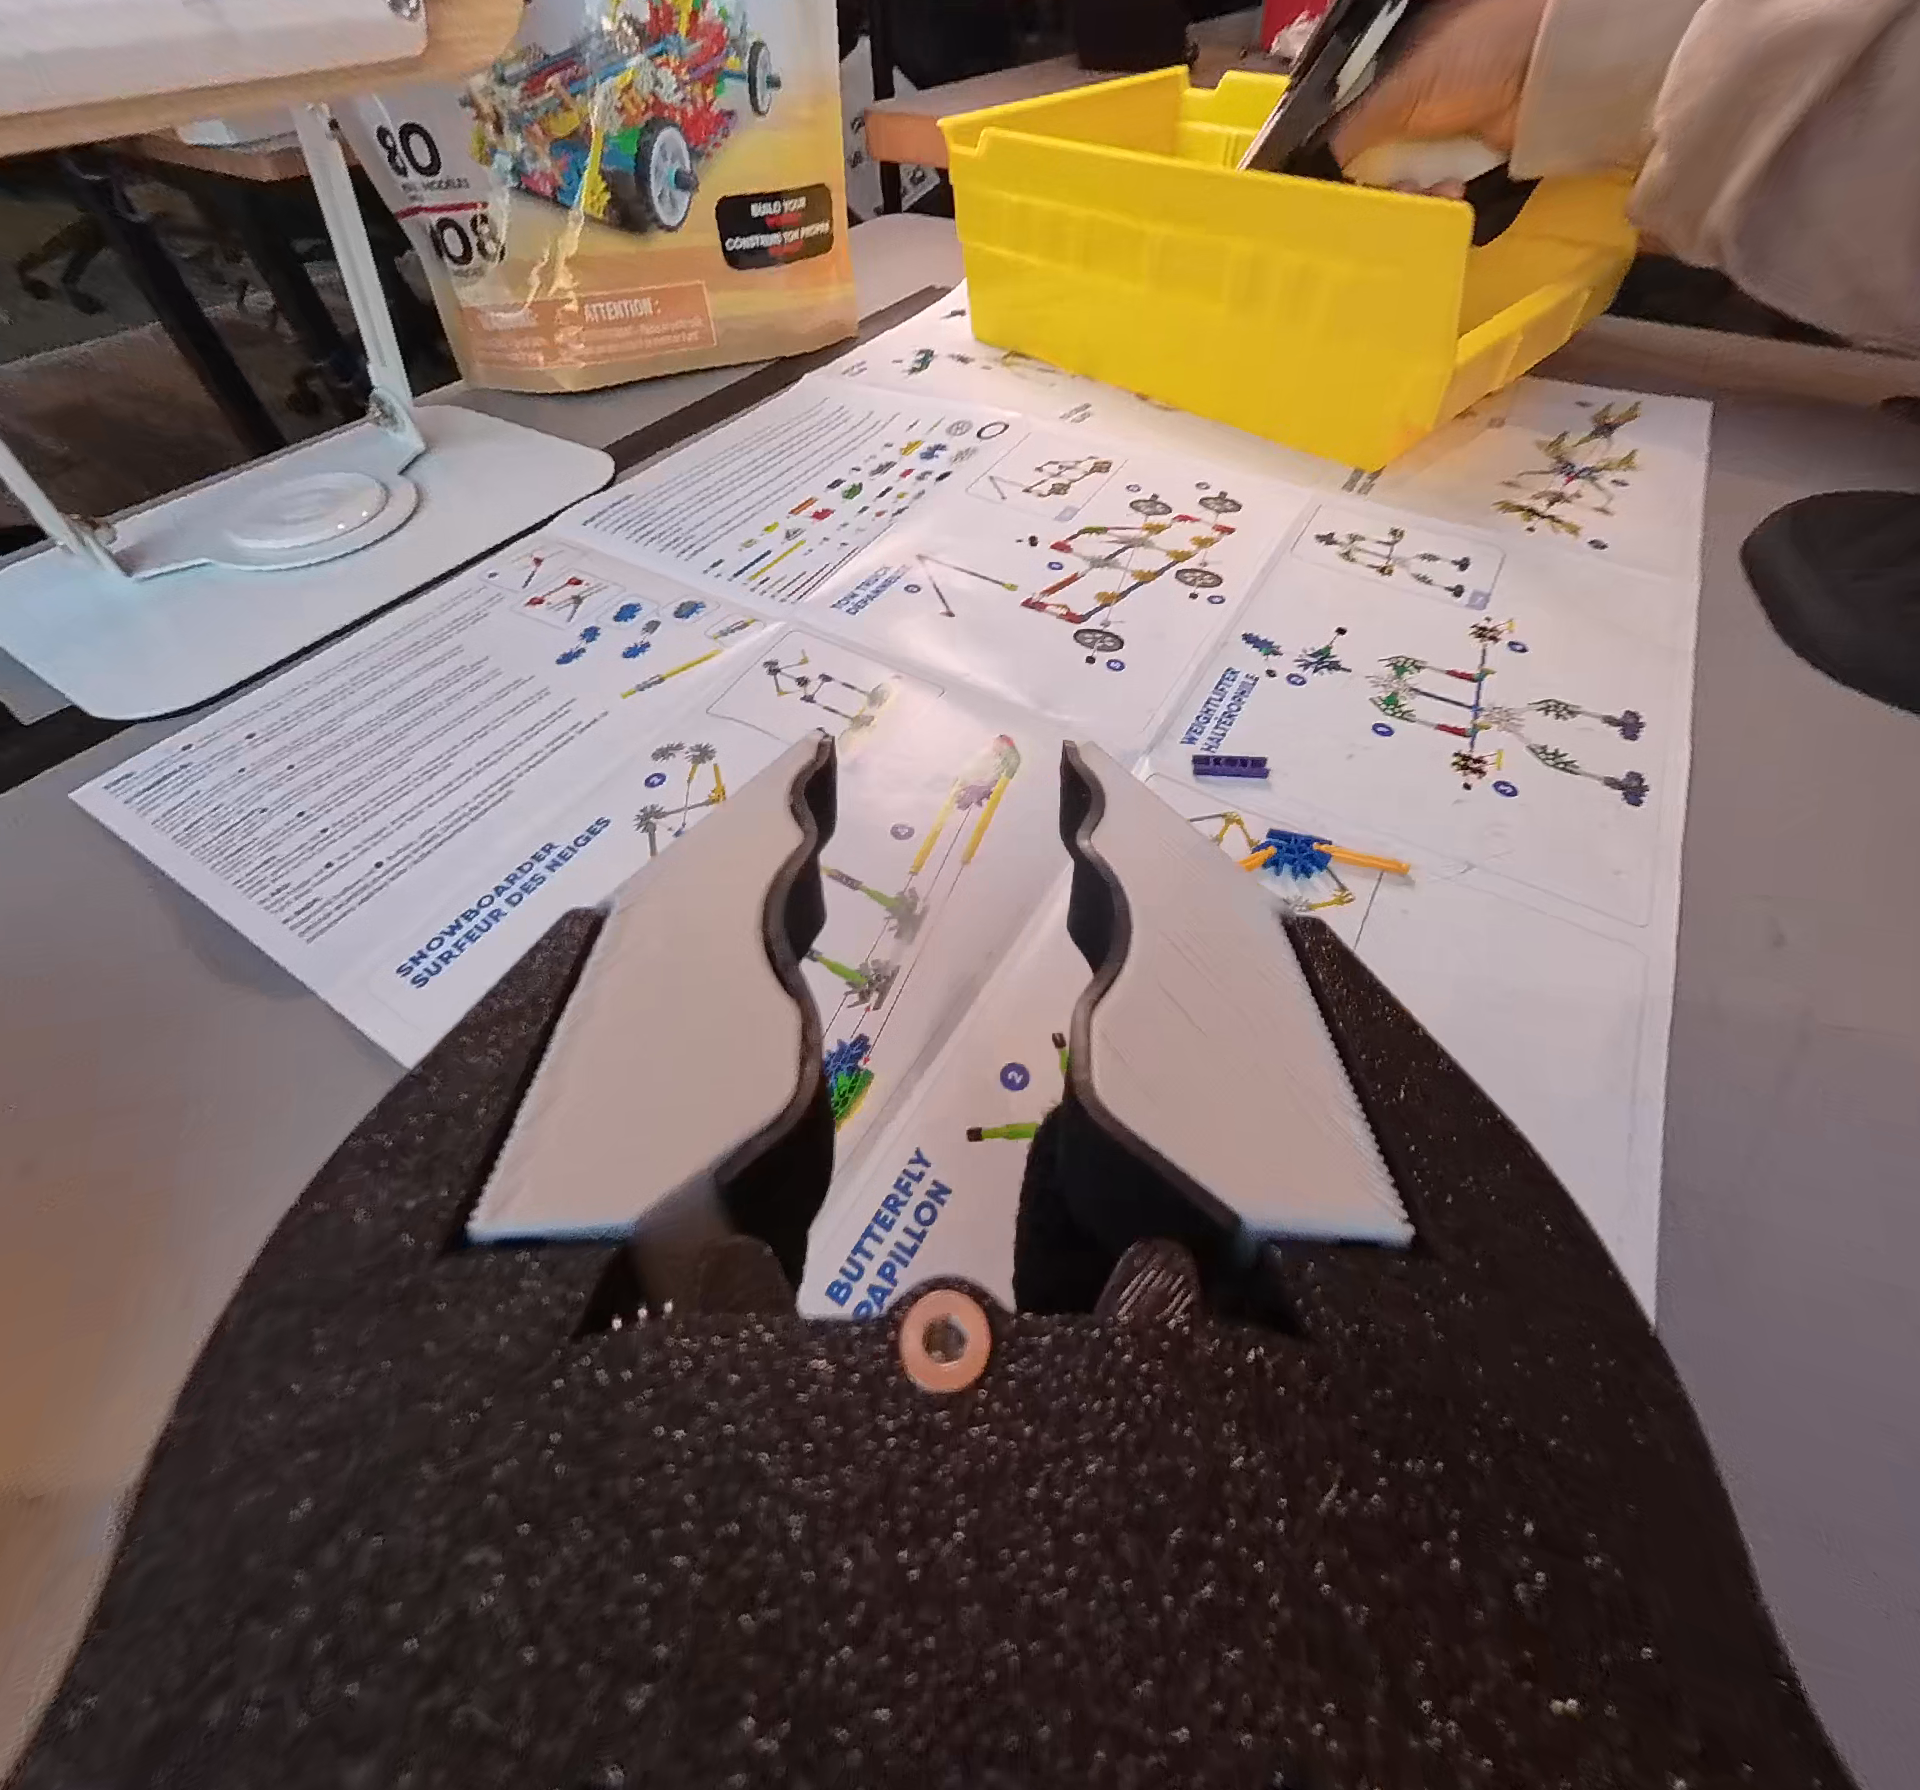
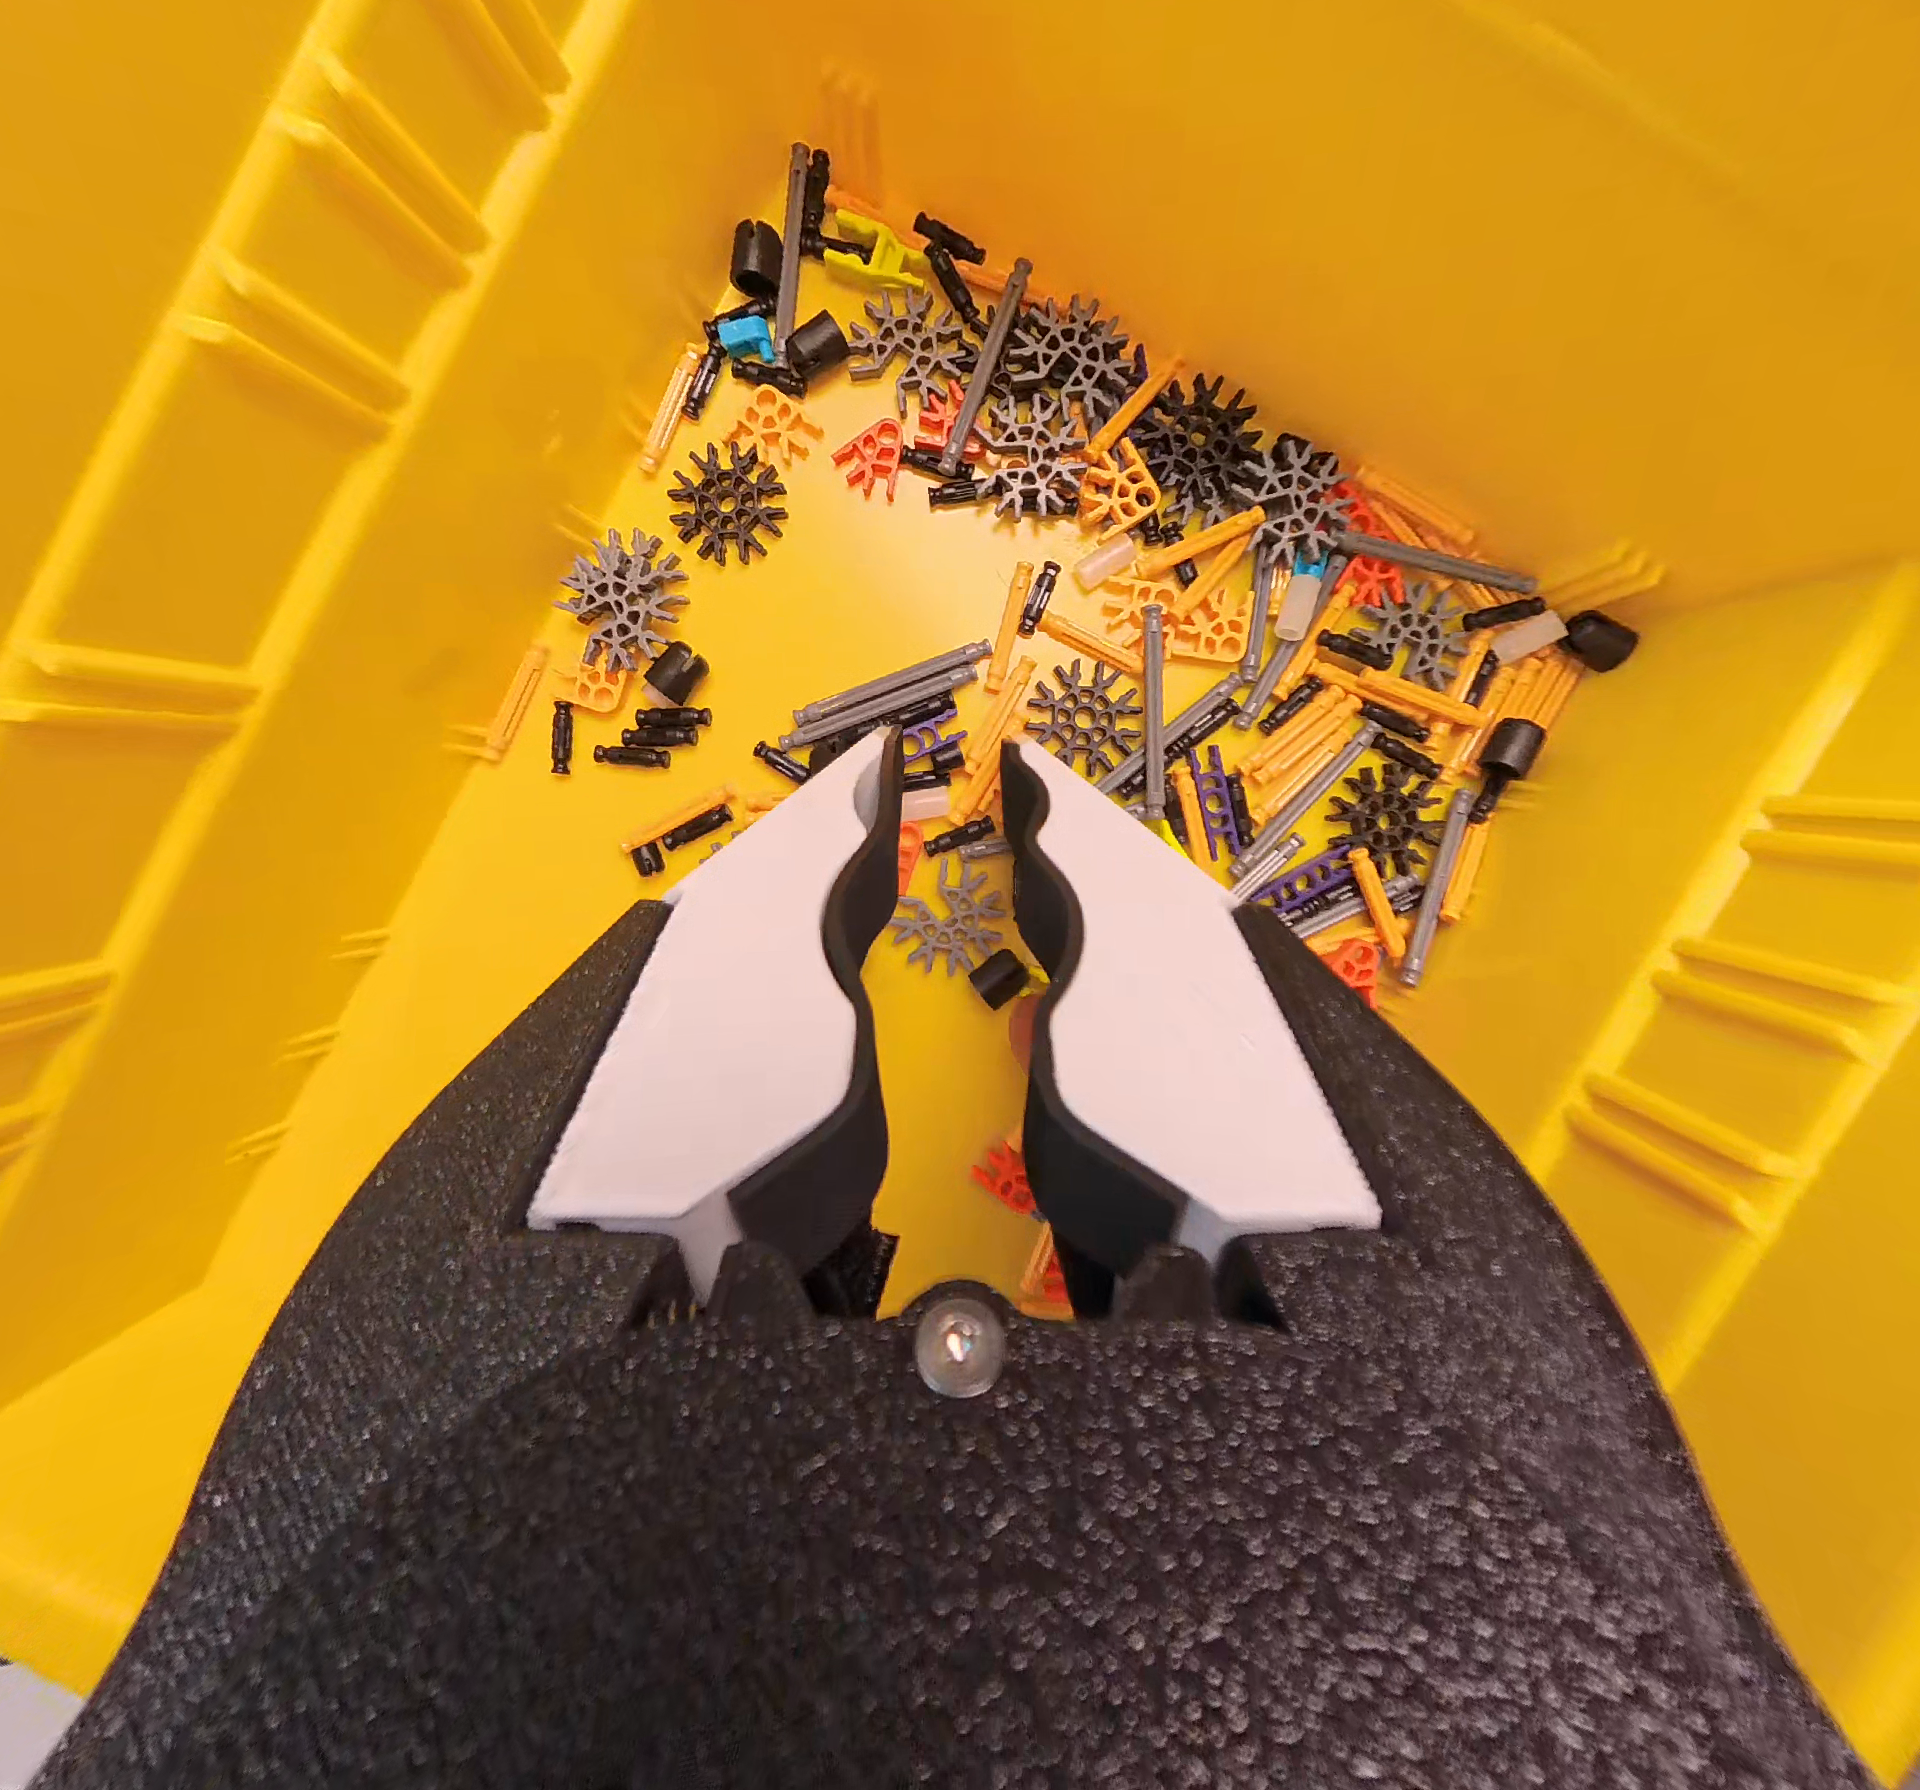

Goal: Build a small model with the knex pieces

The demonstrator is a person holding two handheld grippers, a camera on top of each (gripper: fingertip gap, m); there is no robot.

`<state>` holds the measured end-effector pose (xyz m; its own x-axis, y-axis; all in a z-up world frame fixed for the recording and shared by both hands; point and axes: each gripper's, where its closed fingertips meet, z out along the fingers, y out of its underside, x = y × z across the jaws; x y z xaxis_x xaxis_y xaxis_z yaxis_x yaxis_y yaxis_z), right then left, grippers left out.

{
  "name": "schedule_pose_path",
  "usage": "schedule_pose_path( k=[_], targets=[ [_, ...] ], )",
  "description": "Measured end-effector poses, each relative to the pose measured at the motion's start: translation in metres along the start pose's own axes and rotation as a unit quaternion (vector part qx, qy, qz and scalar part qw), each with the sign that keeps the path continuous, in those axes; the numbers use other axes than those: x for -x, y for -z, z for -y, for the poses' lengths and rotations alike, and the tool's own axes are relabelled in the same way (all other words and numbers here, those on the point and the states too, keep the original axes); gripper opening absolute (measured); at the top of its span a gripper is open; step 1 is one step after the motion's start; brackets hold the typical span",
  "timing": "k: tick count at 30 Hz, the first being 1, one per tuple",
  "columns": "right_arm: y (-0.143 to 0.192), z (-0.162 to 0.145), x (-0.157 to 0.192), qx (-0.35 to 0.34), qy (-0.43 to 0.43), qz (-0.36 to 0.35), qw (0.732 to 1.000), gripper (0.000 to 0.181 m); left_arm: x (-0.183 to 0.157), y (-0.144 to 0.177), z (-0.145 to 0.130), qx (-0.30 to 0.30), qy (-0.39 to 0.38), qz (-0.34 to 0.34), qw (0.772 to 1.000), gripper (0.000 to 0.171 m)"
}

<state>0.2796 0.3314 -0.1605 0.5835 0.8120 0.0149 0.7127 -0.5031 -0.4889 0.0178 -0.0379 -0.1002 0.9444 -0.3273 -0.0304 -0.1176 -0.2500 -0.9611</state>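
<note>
Yellow bin (image 1: 1195,275) on the bench (image 1: 156,1013), resting on the instruction sheet (image 1: 727,556). Inside: a heap of small building parts (image 2: 1195,597), with grey and black snowflake connectors, orange and grey rods, black caps. My right tool (image 2: 943,753) is down in the bin, jaws apart, tips just over the parts, empty. My left tool (image 1: 945,764) hovers over the sheet, jaws apart, empty. Blue connector piece (image 1: 1299,852) lies on the sheet nearby.

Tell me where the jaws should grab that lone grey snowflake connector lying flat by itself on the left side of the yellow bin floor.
Probably across its toothed rim, coming straight down from above. The grey snowflake connector lies flat on the yellow bin floor with bare floor on most sides, so opposite rim teeth are the only faces to pinch. The right gripper is open, over the pile to its right.
</note>
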Motion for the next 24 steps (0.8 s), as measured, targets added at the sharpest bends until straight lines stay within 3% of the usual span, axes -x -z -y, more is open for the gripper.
schedule_pose_path(
  k=[6,13,20,24],
  targets=[
    [-0.001,-0.002,0.005,0.008,-0.012,0.005,1.000,0.004,-0.013,0.005,0.012,-0.032,-0.002,-0.036,0.999,0.055],
    [-0.006,0.003,0.003,0.002,-0.043,0.020,0.999,0.010,-0.014,0.003,0.007,-0.016,-0.007,-0.035,0.999,0.055],
    [0.003,0.018,0.004,-0.021,-0.022,0.011,0.999,0.016,-0.012,0.004,0.006,-0.012,-0.009,-0.032,0.999,0.055],
    [-0.001,0.011,0.012,0.010,0.017,0.017,1.000,0.015,-0.006,0.006,0.006,-0.008,-0.007,-0.023,1.000,0.055]
  ],
)
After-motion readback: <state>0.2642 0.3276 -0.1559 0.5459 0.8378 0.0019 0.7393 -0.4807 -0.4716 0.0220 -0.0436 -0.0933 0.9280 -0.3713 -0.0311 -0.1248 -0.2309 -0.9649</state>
